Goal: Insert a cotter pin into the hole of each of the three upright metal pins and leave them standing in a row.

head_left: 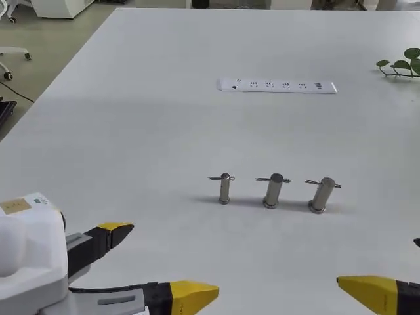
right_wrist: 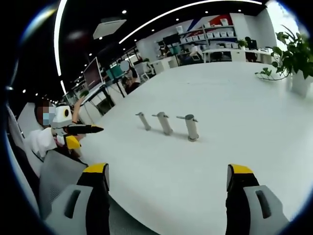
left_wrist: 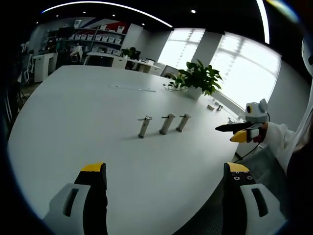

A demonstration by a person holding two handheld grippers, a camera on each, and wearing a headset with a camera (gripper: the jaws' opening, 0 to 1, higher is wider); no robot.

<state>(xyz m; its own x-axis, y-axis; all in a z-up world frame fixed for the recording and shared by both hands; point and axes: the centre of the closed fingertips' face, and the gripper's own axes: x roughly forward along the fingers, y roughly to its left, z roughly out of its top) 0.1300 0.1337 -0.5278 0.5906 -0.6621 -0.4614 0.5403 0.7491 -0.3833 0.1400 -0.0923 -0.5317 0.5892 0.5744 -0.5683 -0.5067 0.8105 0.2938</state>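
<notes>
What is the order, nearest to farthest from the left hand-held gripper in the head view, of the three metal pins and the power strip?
1. Left metal pin, thinnest, at the row's end closest to the left hand-held gripper.
2. Middle metal pin, centre of the row.
3. Right metal pin, the row's other end.
4. Power strip, far behind the row.

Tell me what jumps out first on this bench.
Three metal pins stand in a row mid-table, a cotter pin through each top. A white power strip lies beyond them. The left hand-held gripper and right hand-held gripper hover open, short of them.
</notes>
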